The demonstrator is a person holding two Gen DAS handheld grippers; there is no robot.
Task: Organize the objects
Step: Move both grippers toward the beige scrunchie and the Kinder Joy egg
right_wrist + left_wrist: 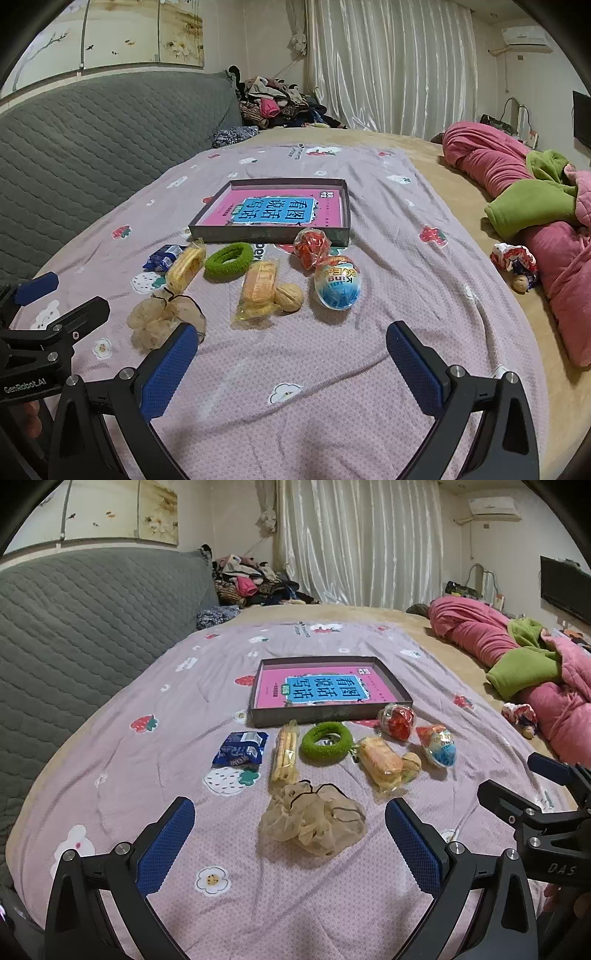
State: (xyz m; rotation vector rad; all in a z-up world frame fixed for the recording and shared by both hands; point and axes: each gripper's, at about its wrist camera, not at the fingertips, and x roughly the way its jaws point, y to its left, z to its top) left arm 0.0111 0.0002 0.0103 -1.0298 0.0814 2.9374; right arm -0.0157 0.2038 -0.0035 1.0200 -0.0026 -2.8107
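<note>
Both the left gripper (290, 834) and right gripper (291, 354) gape wide, holding nothing. Just in front of the shallow dark rectangular tray (391, 684) with its pink book lie a fuzzy green hair tie (325, 741), a beige mesh scrunchie (314, 821) and wrapped snacks.

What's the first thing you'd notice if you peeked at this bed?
The bright pink book lying inside the shallow dark box in the middle of the bedspread jumps out first. Just in front of the box sits a fuzzy green hair tie among wrapped snacks, and closest to the open left gripper lies a beige mesh scrunchie.
</note>
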